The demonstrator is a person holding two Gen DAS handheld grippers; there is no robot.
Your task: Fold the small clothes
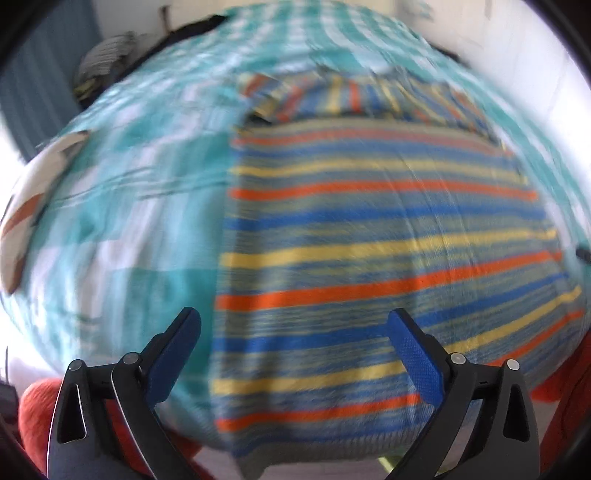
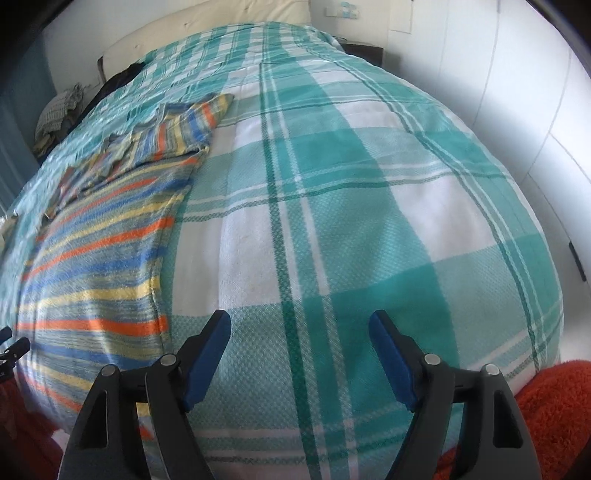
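Left wrist view, blurred: the left gripper (image 1: pixel 295 325) points down at a bed, its two blue-padded fingers (image 1: pixel 177 354) spread wide with nothing between them. Beyond and partly between the fingers lies the striped shirt (image 1: pixel 388 229), a knit garment banded in blue, yellow and orange, spread flat on the teal-and-white checked bedspread (image 1: pixel 122 206). The garment's left edge runs roughly straight up the picture from just right of the left finger; its far end, where the stripes turn upright, appears folded or bunched, though the blur hides the detail. An orange-red textile (image 1: pixel 33 417) shows at the lower left corner, below the edge of the bed. At the far upper left a heap of striped fabric (image 1: pixel 107 55) rests beside the bed. Right wrist view, sharp: the right gripper (image 2: pixel 299 328) hangs over bare bedspread (image 2: pixel 369 221), its blue-padded fingers (image 2: pixel 207 354) held well apart and gripping nothing. The striped shirt (image 2: pixel 103 240) lies to the left of this gripper, its near right corner just beside the left finger but not between the fingers. A sleeve (image 2: pixel 199 118) extends from the far end of the garment toward the centre of the bed. An orange-red textile (image 2: pixel 554 406) shows at the lower right. A pale headboard (image 2: pixel 221 26) closes the far end of the bed.
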